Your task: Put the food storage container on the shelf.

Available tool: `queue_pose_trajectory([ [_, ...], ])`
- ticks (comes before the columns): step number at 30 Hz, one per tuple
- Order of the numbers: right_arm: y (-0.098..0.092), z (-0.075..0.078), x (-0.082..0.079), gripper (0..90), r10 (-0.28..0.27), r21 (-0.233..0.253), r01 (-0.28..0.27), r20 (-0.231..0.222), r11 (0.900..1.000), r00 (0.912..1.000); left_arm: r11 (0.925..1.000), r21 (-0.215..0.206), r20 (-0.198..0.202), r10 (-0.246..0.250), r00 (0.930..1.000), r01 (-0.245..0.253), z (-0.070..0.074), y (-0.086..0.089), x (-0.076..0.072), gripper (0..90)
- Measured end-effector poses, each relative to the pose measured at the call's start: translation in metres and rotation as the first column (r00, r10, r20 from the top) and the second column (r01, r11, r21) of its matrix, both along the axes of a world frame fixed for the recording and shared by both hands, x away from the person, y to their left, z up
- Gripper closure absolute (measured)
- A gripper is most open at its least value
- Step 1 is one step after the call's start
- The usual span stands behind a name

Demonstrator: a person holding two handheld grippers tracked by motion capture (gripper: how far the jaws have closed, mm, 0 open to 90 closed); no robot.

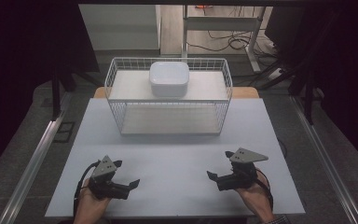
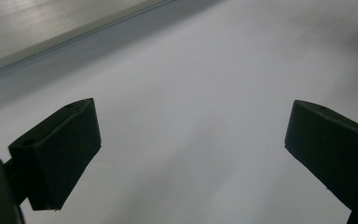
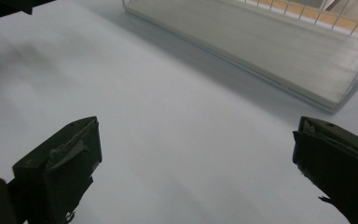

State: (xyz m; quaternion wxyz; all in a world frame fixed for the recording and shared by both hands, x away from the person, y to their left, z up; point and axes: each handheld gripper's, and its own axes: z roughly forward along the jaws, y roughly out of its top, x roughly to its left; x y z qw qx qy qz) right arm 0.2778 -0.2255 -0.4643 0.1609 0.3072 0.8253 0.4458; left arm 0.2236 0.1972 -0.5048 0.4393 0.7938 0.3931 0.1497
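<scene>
Pale tabletop (image 1: 177, 154) carries a wire rack (image 1: 168, 116); left hand-held gripper (image 1: 127, 174) and right hand-held gripper (image 1: 220, 164) both gape wide, empty.

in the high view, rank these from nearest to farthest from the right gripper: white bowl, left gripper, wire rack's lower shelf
Measured from the right gripper:
1. wire rack's lower shelf, up-table, slightly left.
2. left gripper, across the near table edge, to the left.
3. white bowl, on the rack's upper shelf, farthest back.

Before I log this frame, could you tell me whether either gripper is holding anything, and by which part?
Nothing is held. The left gripper and the right gripper both have their jaws open over the bare table.
</scene>
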Motion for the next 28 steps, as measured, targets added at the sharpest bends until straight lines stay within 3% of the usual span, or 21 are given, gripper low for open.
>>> queue_pose_trajectory([
  [12, -0.014, -0.02, -0.012, 0.9, -0.036, -0.034, 0.035, -0.025, 0.999, 0.9991, 0.998, 0.062, -0.061, 0.021, 0.9979, -0.017, -0.022, 0.003, -0.01, 2.3],
  [17, -0.021, -0.039, -0.014, 0.0, -0.049, -0.084, 0.042, -0.076, 0.996, 0.9959, 0.9957, 0.087, -0.101, 0.04, 0.9941, -0.031, -0.03, 0.003, -0.008, 0.9],
  [22, -0.021, -0.051, -0.012, 0.0, -0.064, -0.16, 0.045, -0.12, 0.986, 0.9907, 0.9932, 0.112, -0.146, 0.049, 0.9881, -0.032, -0.036, 0.003, -0.005, 0.5],
  [28, -0.019, -0.053, -0.011, 0.0, -0.064, -0.182, 0.041, -0.119, 0.982, 0.9909, 0.9948, 0.096, -0.136, 0.048, 0.9895, -0.036, -0.035, 0.003, -0.004, 0.0],
])
